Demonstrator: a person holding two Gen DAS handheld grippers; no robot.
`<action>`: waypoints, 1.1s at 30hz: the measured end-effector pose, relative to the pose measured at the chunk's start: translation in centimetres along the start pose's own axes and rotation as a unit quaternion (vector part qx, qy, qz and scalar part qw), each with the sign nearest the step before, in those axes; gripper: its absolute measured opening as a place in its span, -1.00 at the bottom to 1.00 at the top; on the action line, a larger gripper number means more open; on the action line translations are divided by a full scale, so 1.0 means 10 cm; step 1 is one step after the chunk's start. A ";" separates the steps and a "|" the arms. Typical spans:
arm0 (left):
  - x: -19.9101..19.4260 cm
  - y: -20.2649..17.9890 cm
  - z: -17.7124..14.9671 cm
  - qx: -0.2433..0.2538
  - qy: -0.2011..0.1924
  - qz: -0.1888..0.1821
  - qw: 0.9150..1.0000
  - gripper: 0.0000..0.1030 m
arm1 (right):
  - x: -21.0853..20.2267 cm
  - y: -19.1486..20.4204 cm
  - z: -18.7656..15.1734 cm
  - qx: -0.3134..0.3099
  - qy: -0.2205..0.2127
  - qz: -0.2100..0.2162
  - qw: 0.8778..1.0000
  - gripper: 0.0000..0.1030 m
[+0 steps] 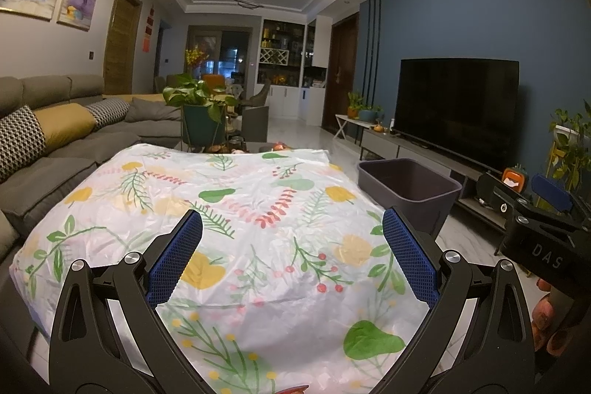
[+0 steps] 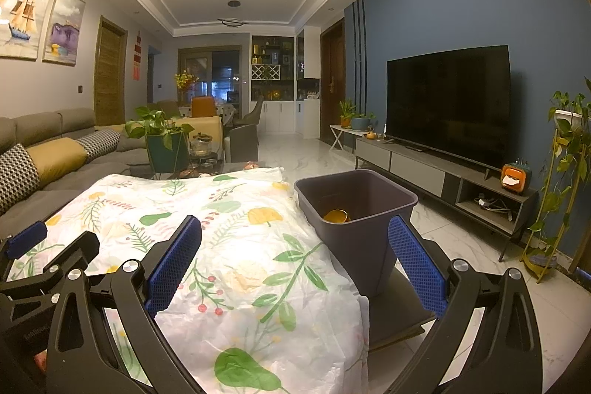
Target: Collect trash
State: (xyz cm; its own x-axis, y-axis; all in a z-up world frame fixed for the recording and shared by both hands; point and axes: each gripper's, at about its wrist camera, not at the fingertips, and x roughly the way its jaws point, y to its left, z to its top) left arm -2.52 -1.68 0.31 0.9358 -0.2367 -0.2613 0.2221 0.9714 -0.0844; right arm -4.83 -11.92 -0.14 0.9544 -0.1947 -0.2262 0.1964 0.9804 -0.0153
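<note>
Left wrist view showed the left gripper held above a table covered in a floral plastic cloth, its two blue-padded fingers spread wide with nothing between them. At the right edge of that view, the right gripper appeared from the side, with fingertips of the person's hand wrapped round its handle.

Right wrist view showed the right gripper likewise wide open and empty, hovering over the cloth's right-hand edge. Just beside the table stood a dark grey bin on a low dark platform, and inside it lay a yellow-orange object, probably a cup or a piece of peel; it was too small to tell which.

No loose trash was visible on the cloth itself. At the very bottom edge of the left view a sliver of something red peeked in, unidentifiable.

Judging by this, one item had already been binned and the grippers were between pickups. The next move would call for locating another piece, perhaps that red sliver, lowering an open gripper around it and closing.
</note>
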 end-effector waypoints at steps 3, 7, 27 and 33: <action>-0.01 -0.01 0.02 -0.001 -0.002 0.002 1.000 0.87 | 0.00 -0.01 0.00 0.000 0.000 0.000 1.000 0.89; -0.02 0.00 0.04 -0.001 -0.006 0.007 1.000 0.87 | 0.00 0.00 0.00 0.000 0.000 0.000 1.000 0.89; -0.07 0.00 0.11 0.000 -0.022 0.010 1.000 0.87 | -0.01 0.05 0.03 0.002 -0.003 0.003 1.000 0.89; -0.08 0.00 0.12 -0.001 -0.022 0.012 1.000 0.87 | -0.01 0.06 0.04 0.002 -0.004 0.004 1.000 0.89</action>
State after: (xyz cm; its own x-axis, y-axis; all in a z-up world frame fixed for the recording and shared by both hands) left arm -2.93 -1.46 1.64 0.9522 -0.2122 -0.2199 0.1992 0.9767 -0.0800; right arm -4.76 -11.31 0.25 0.9578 -0.1874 -0.2181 0.1898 0.9818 -0.0100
